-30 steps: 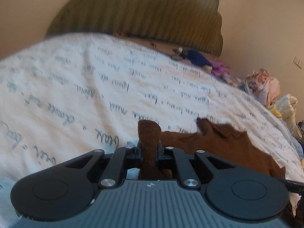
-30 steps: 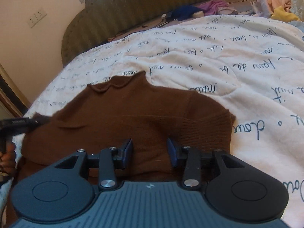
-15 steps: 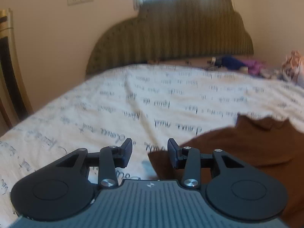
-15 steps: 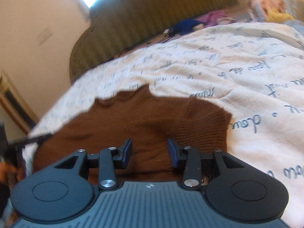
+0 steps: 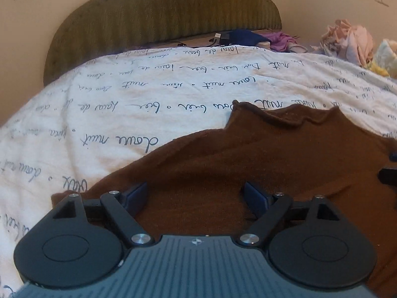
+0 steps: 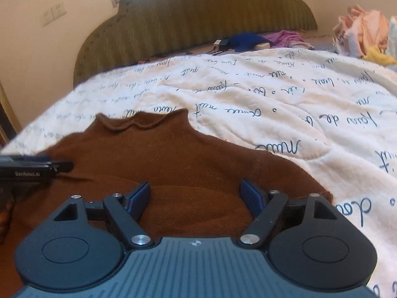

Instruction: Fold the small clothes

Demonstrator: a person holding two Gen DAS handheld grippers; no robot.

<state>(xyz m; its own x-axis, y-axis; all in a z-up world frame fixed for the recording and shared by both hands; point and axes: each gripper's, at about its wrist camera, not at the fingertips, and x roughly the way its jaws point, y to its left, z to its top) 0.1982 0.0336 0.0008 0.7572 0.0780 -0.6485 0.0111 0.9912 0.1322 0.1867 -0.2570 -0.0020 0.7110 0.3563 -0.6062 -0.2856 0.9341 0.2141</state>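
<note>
Both grippers' jaws have just spread apart – left gripper (image 5: 194,196), marked "GenRobot.AI", and right gripper (image 6: 194,193) – over the brown sweater (image 6: 173,159)

Left tool (image 5: 194,196) jaws have just been opening and now stand wide, nothing pinched, hovering over the brown sweater (image 5: 260,164), which lies flat on the white script-print blanket (image 5: 124,104) with its collar toward the green headboard (image 5: 163,17). Part of the other tool (image 5: 389,176) shows at the right edge over the sweater. Loose clothes pile (image 5: 352,42) far right; blue and purple items (image 5: 250,38) by the headboard.
</note>
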